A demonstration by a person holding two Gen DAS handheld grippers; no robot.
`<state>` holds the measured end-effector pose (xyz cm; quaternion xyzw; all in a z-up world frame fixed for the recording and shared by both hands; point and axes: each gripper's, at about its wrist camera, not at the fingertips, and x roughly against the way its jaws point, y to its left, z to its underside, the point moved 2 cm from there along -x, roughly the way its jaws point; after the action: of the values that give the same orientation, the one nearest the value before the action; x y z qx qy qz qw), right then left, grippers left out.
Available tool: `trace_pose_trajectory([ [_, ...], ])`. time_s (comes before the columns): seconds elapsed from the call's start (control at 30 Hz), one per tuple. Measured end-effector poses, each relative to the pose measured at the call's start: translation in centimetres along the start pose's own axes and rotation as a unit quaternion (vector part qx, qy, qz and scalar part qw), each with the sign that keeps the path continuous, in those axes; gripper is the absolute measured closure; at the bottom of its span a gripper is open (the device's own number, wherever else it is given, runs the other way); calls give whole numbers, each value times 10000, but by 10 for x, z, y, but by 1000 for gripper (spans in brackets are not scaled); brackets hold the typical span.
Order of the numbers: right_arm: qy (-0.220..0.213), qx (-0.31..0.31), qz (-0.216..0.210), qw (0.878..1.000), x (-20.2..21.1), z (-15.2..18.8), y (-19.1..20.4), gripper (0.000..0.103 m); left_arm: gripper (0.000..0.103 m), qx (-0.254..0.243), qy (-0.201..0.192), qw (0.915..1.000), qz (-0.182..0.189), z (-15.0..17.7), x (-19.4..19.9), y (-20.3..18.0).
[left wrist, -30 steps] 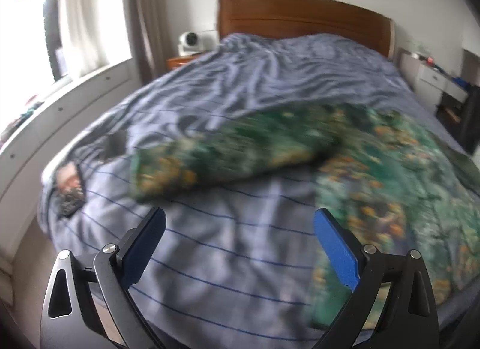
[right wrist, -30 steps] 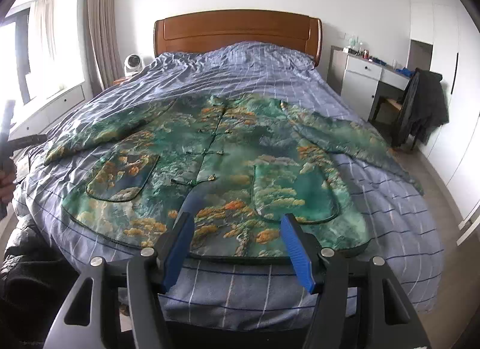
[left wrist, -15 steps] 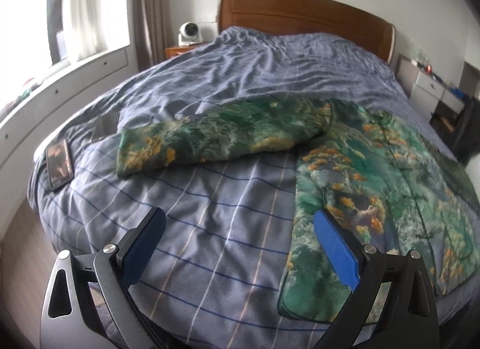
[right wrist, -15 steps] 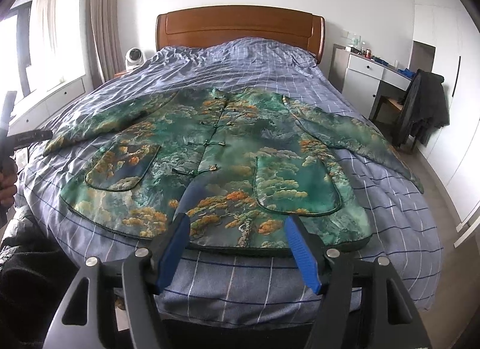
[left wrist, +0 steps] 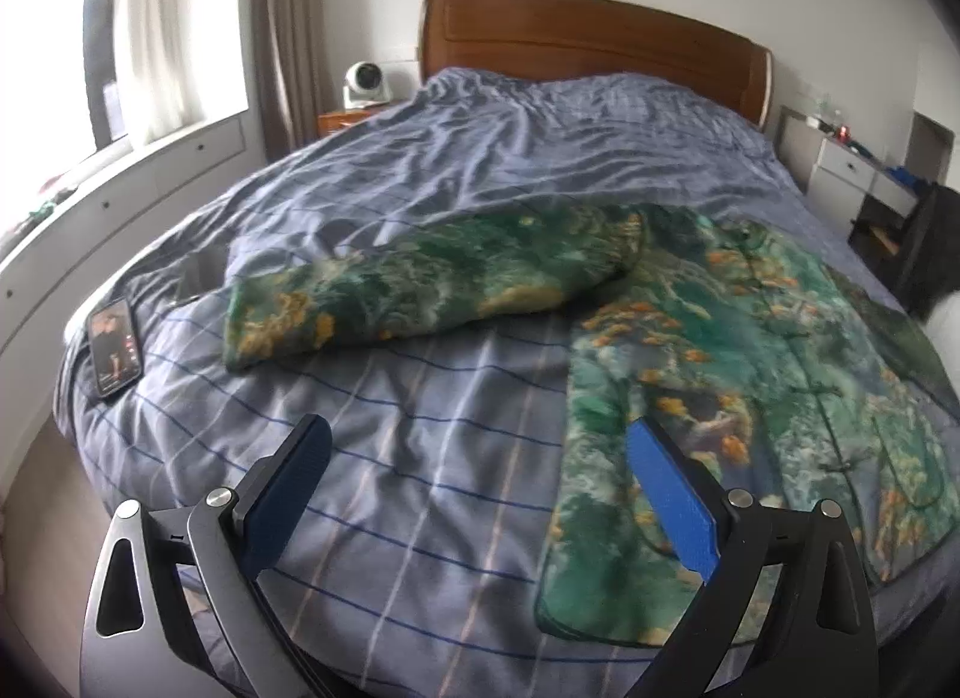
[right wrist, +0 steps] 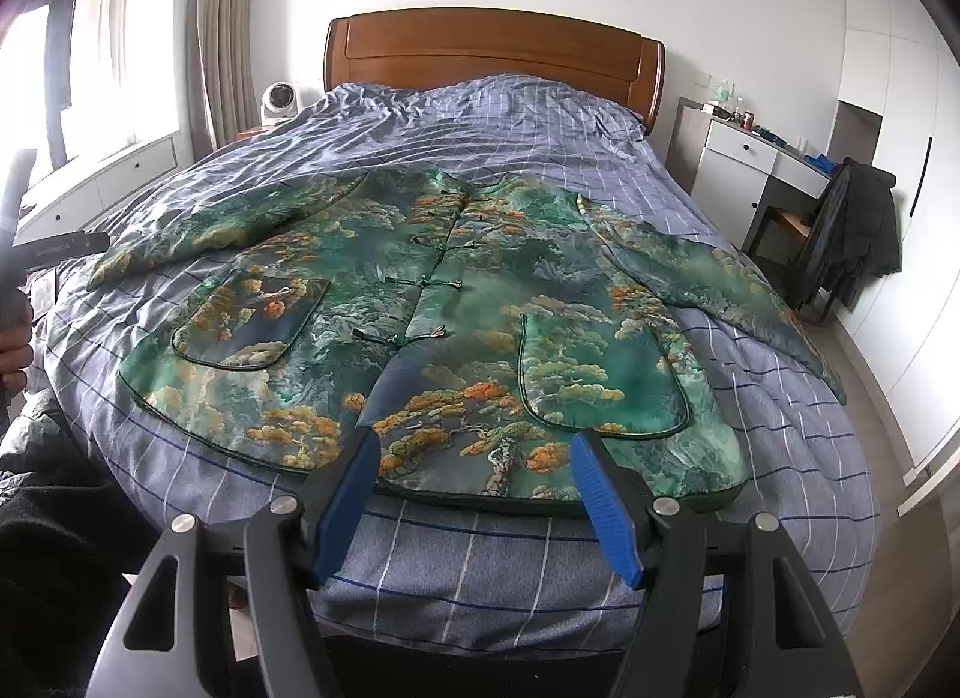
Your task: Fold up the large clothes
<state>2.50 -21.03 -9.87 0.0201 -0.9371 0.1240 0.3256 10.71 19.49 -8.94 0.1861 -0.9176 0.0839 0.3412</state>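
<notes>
A home bedroom is shown. A wide bed (right wrist: 540,566) with a wooden headboard (right wrist: 492,47) is covered by a blue checked duvet (right wrist: 498,122). A curtained window (right wrist: 102,38) is set in one wall, with built-in white drawers (right wrist: 114,176) below it, and a small white fan (right wrist: 279,98) is seen on a nightstand beside the bed. A white dresser (right wrist: 744,158) cluttered with small items is placed on the other side, and a dark coat (right wrist: 858,230) is hung over a chair.
</notes>
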Motion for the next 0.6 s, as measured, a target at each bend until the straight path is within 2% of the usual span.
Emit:
trace_pose_trajectory([
  [0.27, 14, -1, -5, 10000, -1, 1, -1, 36, 4, -18, 133, 9997, 205, 2, 4, -11],
  [0.37, 14, -35, -18, 10000, -2, 0, -2, 36, 4, -103, 74, 9997, 190, 0, 9, -16],
  [0.5, 78, -449, -27, 9990, -5, -5, -22, 36, 4, -369, -31, 9993, 106, 0, 18, -29],
  [0.6, 326, -737, 193, 9966, -16, -13, -42, 35, 4, -545, 48, 9982, 252, 6, 20, -43],
])
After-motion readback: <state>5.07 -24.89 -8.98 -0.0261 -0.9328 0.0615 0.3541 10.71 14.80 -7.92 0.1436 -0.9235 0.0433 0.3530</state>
